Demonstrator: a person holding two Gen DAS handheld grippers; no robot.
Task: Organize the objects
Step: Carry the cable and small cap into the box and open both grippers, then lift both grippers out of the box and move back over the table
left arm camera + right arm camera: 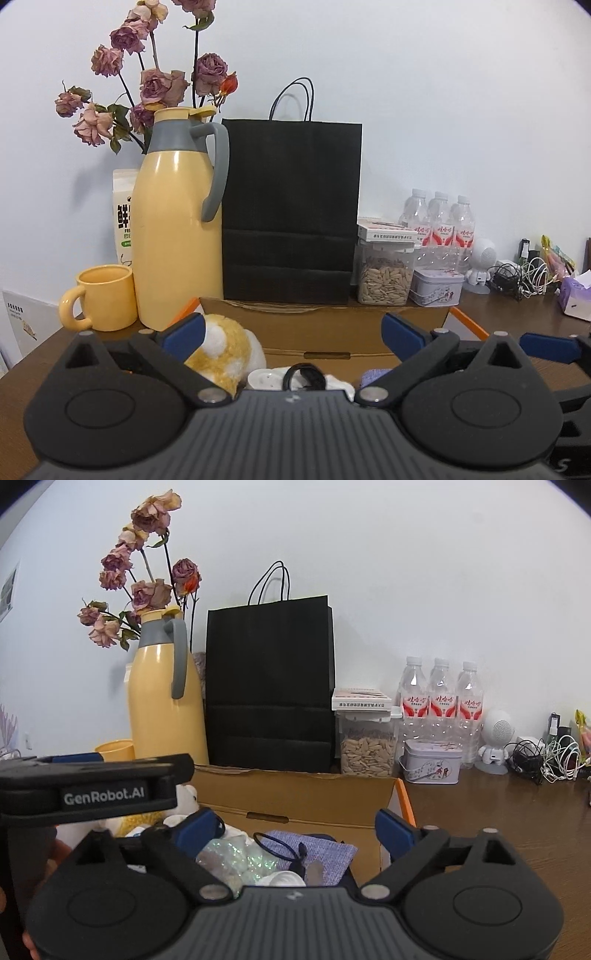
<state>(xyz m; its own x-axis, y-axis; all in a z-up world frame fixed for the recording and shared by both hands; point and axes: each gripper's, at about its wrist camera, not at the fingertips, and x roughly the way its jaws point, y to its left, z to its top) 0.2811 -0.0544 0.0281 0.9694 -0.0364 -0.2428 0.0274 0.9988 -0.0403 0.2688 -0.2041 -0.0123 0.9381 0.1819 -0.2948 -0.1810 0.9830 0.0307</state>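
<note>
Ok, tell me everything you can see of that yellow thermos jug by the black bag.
The yellow thermos jug stands upright on the brown table, left of the black paper bag. Its body looks like glossy plastic, tall and rounded, with a grey collar, a grey loop handle facing the bag, and a yellow lid, closed. A matching yellow mug sits close at its left; dried roses rise behind it. Whether it touches the bag or mug is unclear. Neither hand-held gripper touches it.
</note>
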